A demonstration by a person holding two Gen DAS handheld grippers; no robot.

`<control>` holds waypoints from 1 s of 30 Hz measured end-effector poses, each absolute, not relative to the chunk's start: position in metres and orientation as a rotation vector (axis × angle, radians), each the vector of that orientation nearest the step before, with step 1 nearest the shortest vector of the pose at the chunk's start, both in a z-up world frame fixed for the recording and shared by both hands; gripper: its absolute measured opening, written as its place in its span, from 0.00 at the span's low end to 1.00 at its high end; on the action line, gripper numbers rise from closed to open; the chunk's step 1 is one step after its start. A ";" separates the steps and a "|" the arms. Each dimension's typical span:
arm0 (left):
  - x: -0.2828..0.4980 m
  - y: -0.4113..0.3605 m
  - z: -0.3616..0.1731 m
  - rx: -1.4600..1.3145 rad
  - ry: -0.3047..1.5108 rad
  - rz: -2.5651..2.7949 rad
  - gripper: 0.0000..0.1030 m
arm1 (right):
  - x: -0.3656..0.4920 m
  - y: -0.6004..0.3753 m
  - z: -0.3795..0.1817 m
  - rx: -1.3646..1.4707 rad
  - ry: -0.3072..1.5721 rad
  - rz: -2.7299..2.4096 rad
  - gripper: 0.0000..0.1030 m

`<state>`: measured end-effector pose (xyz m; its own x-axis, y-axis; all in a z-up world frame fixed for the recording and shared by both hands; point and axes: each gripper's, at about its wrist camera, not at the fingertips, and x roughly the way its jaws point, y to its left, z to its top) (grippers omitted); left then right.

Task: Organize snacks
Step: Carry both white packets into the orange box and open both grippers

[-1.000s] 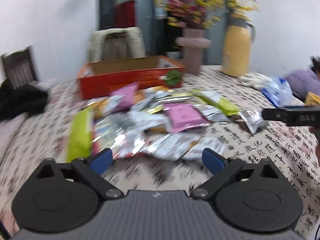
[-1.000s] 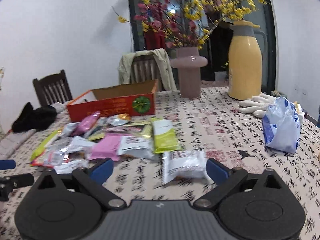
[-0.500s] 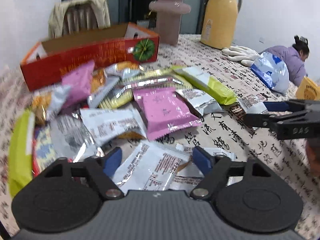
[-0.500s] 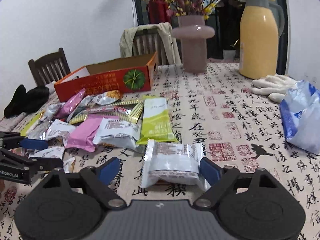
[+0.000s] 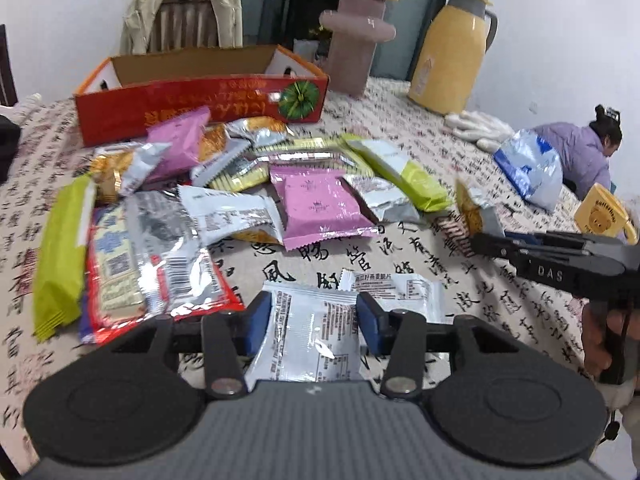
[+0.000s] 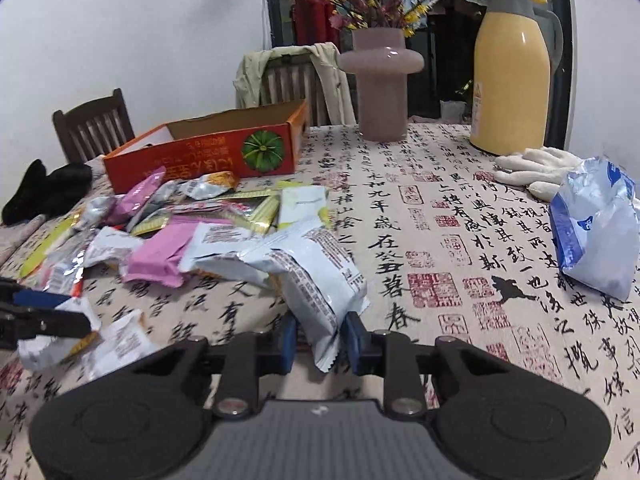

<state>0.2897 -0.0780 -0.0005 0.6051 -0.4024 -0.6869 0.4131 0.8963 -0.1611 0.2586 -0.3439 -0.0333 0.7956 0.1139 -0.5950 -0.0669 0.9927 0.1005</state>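
A heap of snack packets [image 5: 224, 200] lies on the calligraphy-print tablecloth in front of an open orange cardboard box [image 5: 192, 102]. My left gripper [image 5: 313, 320] is closing, and its blue pads touch both side edges of a flat white snack packet [image 5: 312, 340] on the cloth. A second white packet [image 5: 404, 292] lies just behind it. My right gripper [image 6: 320, 342] is also closing and pinches a crumpled silver-white packet [image 6: 316, 276], whose far end is tilted up off the cloth. The same box [image 6: 200, 156] stands at the back left in the right wrist view.
A pink vase [image 6: 380, 80] of flowers and a yellow thermos jug [image 6: 512, 72] stand at the back. White gloves [image 6: 532, 168], a blue-white plastic bag [image 6: 596, 232] and a yellow mug [image 5: 604, 216] sit at the right. A person [image 5: 580, 152] crouches beyond the table. Chairs stand behind.
Both grippers came down onto packets and narrowed their jaws from wide open. The left moved in over the near white packet; the right closed on the silver-white packet and tipped it up.
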 end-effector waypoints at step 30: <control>0.401 -0.011 0.150 -0.009 0.559 -0.228 0.46 | 0.279 -0.310 0.134 -0.090 0.368 0.345 0.09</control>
<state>0.4012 -0.0113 0.1503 0.8231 -0.2173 -0.5247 0.2124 0.9746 -0.0704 0.2785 -0.3096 0.1343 0.8755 0.3136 -0.3676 -0.3459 0.9380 -0.0237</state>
